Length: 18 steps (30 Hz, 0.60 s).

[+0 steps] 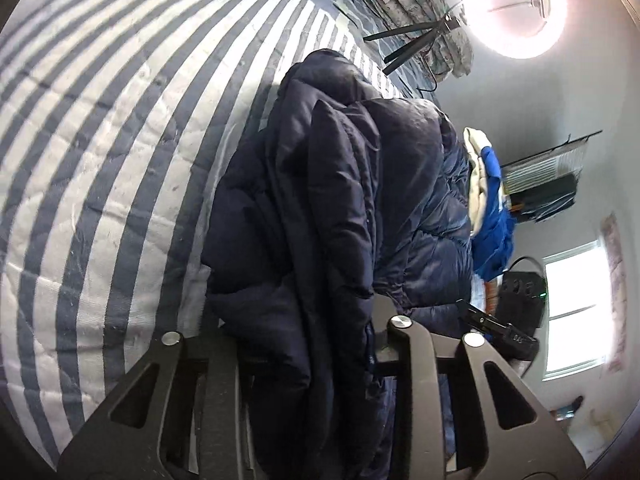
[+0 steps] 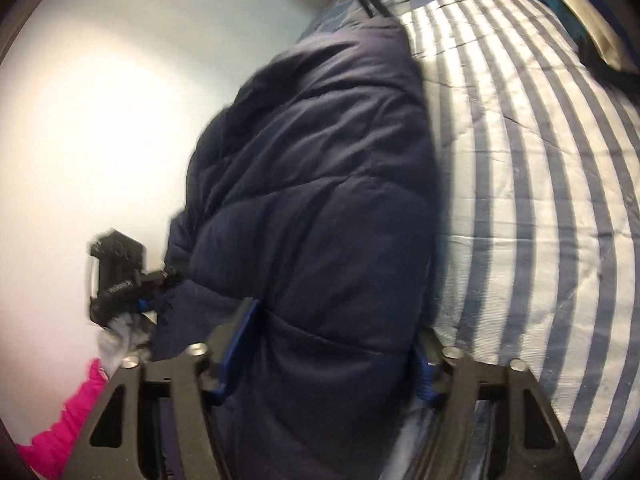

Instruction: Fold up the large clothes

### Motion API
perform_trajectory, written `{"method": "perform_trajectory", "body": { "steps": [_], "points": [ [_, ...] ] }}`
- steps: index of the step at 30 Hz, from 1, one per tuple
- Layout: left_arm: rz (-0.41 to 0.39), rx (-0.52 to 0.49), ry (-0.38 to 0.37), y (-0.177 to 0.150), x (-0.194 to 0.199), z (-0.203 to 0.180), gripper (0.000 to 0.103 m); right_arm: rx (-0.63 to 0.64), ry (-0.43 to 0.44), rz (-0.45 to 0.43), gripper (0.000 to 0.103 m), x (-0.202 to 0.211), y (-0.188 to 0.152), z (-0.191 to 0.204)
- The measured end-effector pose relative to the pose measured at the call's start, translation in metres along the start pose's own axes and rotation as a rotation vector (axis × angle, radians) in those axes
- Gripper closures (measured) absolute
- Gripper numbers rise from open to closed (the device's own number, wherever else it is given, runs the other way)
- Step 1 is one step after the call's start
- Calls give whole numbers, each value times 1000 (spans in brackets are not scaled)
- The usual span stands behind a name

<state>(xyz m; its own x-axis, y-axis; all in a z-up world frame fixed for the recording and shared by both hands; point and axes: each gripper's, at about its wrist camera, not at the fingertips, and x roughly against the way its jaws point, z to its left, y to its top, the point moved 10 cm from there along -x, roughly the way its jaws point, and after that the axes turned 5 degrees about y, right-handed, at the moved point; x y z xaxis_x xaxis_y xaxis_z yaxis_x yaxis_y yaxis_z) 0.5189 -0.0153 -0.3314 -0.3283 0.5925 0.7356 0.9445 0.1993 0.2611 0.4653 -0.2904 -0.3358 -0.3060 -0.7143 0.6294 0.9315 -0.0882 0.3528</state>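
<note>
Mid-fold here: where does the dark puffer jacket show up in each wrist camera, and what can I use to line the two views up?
Left wrist: the jacket fills the centre, running down between the left gripper fingers.
Right wrist: the jacket fills the centre, bulging between the right gripper fingers.
Shared landmark: the striped quilt, left of the jacket in the left view, right of it in the right view.

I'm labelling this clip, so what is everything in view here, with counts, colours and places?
puffer jacket: one, navy, bunched on the bed, held at both ends.
striped quilt: one, blue and white, covers the bed.
clothes pile: one, cream and blue, behind the jacket.
ring light: one, glowing white, on a black tripod.
window: one, bright, far wall.
pink sleeve: one, lower left of the right wrist view.
left hand-held gripper: black, shut on the jacket.
right hand-held gripper: black with blue pads, shut on the jacket.
</note>
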Motion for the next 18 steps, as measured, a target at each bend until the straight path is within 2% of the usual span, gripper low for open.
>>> {"method": "perform_trajectory", "body": {
  "steps": [2,5,9,12,18],
  "points": [
    [-18,-44,37,0,4,-8,80,24,-31,3,62,4,1,7],
    [-49,-109,79,0,10,-24,83,51,-74,-7,75,13,0,17],
    [-72,-172,117,-6,16,-44,85,150,-207,5,79,25,-4,37],
    [-69,-203,114,-15,21,-57,86,210,-285,13,80,36,-9,50],
    [-84,-308,105,-32,26,-100,87,264,-344,-9,82,81,-22,58]
  ]
}}
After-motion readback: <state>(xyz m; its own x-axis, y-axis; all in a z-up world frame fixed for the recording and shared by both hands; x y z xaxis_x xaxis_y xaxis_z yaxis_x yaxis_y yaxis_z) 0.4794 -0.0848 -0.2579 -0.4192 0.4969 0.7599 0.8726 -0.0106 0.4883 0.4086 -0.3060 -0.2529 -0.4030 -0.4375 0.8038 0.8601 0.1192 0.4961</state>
